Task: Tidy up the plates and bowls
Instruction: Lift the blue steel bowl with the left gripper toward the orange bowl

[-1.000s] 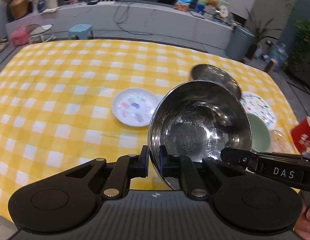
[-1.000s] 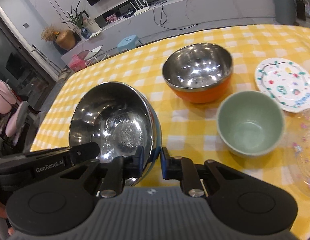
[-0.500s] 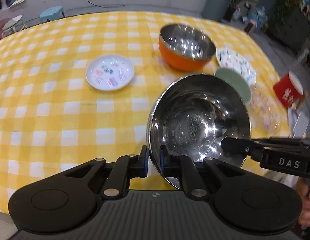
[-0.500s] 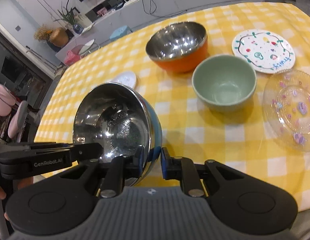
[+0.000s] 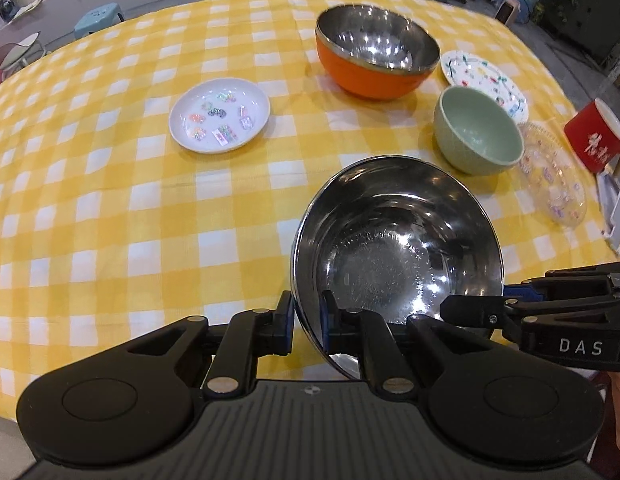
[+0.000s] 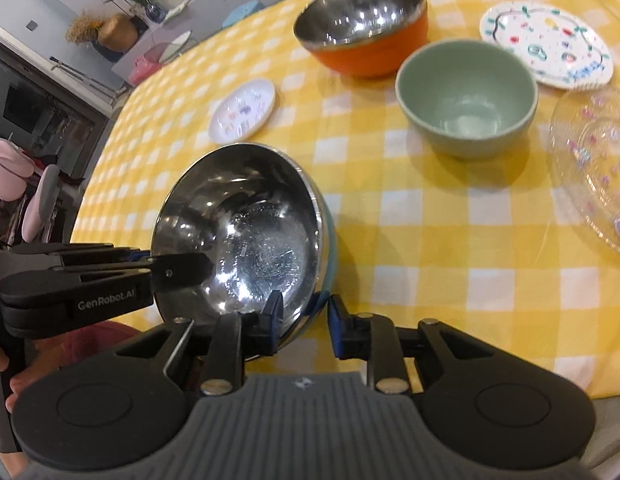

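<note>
Between both tools, the blue-sided steel bowl (image 5: 398, 248) tilts: left tool (image 5: 306, 320) pinches its rim, right tool (image 6: 302, 316), just opening, straddles it loosely; it could tip.

Checked table (image 5: 110, 208) bears orange bowl (image 5: 366, 76), green bowl (image 5: 476, 136), plates (image 5: 219, 115)

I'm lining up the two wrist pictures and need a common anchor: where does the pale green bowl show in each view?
Left wrist view: the pale green bowl sits right of centre, upper half, in front of the orange bowl and to its right.
Right wrist view: the pale green bowl sits right of centre, upper part.
Shared landmark: the orange bowl, just behind it in both views.
</note>
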Demonstrator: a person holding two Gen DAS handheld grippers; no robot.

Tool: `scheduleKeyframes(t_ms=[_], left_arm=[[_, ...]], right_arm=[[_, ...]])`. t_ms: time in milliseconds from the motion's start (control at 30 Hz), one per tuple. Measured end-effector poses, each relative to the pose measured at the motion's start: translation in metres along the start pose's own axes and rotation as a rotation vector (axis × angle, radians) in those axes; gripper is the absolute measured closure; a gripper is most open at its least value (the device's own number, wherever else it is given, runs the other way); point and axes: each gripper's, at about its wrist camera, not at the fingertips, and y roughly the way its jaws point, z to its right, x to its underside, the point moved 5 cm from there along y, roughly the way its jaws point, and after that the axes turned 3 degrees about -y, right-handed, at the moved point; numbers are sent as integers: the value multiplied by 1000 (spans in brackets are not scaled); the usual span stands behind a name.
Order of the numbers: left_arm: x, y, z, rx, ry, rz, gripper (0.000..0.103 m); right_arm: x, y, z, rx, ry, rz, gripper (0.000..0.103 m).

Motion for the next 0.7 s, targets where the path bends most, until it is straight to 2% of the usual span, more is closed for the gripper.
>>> scheduleKeyframes(t_ms=[233, 367, 400, 433, 467, 533, 700], left_arm=[[0, 9, -4, -10, -13, -31, 84], [-1, 6, -6, -17, -14, -4, 82], [-1, 4, -4, -19, -1, 15, 76], [-2, 3, -3, -20, 9, 32, 70], [-3, 0, -1, -17, 21, 47, 69], [-4, -3, 1, -9, 30, 68, 59], [-8, -12, 2, -1, 38, 137, 43]], right_arm=[[2, 4, 0, -14, 6, -17, 73], [1, 2, -1, -26, 5, -2, 68], [1, 1, -2, -21, -8, 6, 65], [0, -1, -6, -10, -41, 28, 54], [-1, -4, -10, 5, -69, 47, 42], [-3, -10, -15, 21, -101, 79, 32], [-8, -22, -21, 79, -177, 144, 14]])
